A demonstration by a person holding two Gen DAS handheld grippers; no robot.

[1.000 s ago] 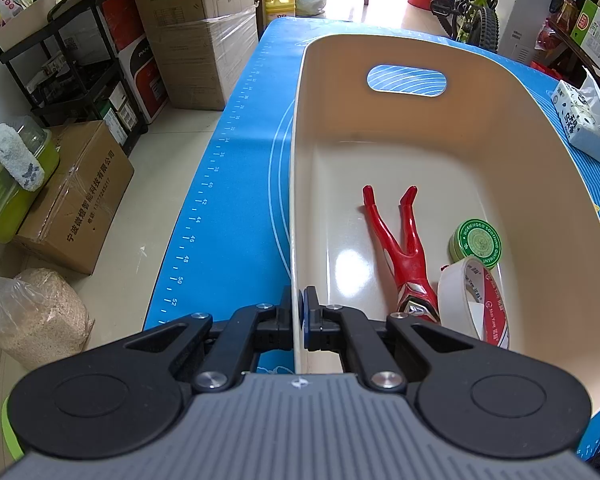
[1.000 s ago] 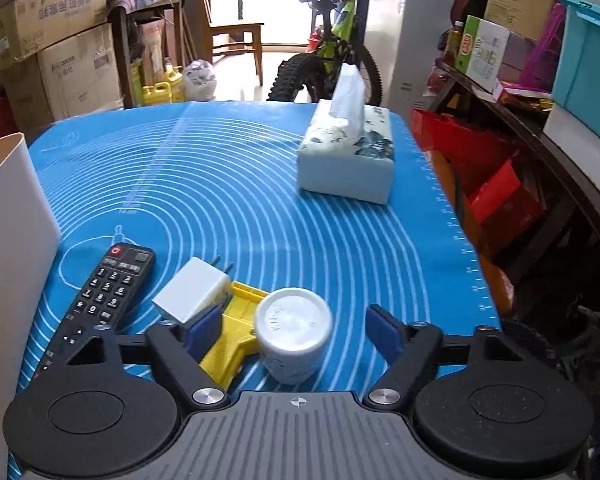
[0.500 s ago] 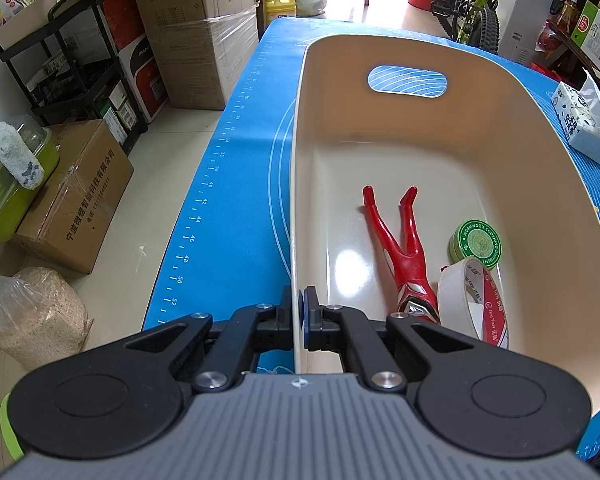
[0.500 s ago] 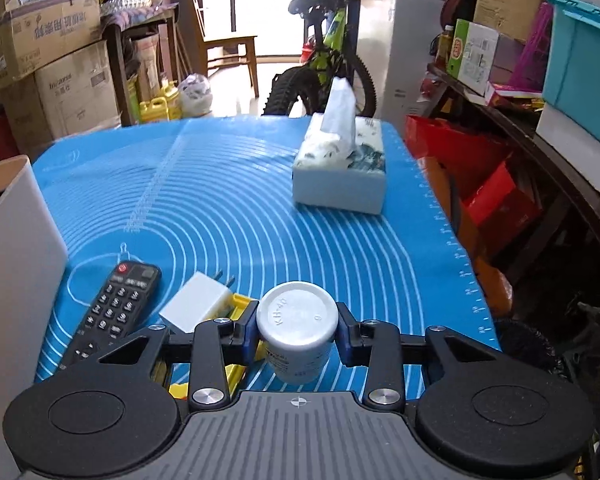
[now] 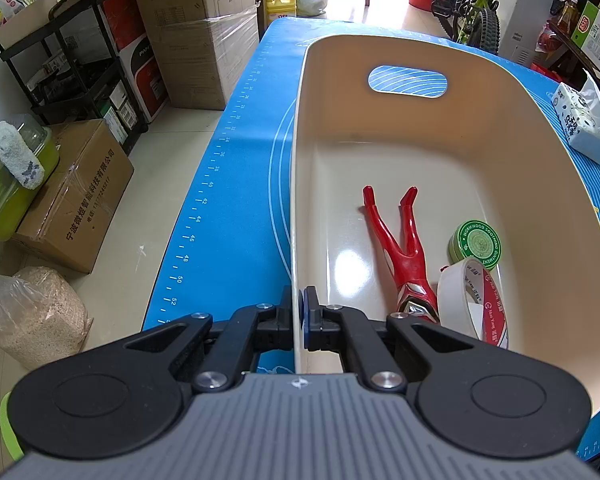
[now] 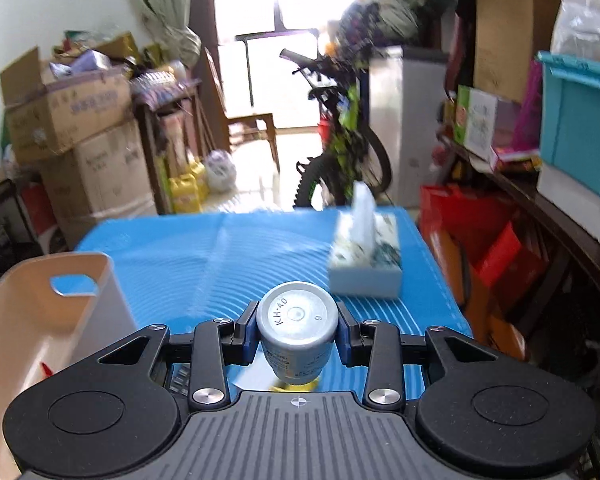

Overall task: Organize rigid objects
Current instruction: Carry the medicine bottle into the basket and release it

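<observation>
Right tongs (image 6: pixel 297 330) grip white jar (image 6: pixel 297 330) (clear of mat (image 6: pixel 204 264)).

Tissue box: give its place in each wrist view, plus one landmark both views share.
Left wrist view: tissue box at the right edge, beyond the bin's right wall.
Right wrist view: right of centre, on the blue mat.
Shared landmark: the beige bin's handle cutout.

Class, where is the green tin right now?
In the left wrist view, the green tin lies inside the beige tub, on its right side, between the red figure and the tape roll.
</observation>
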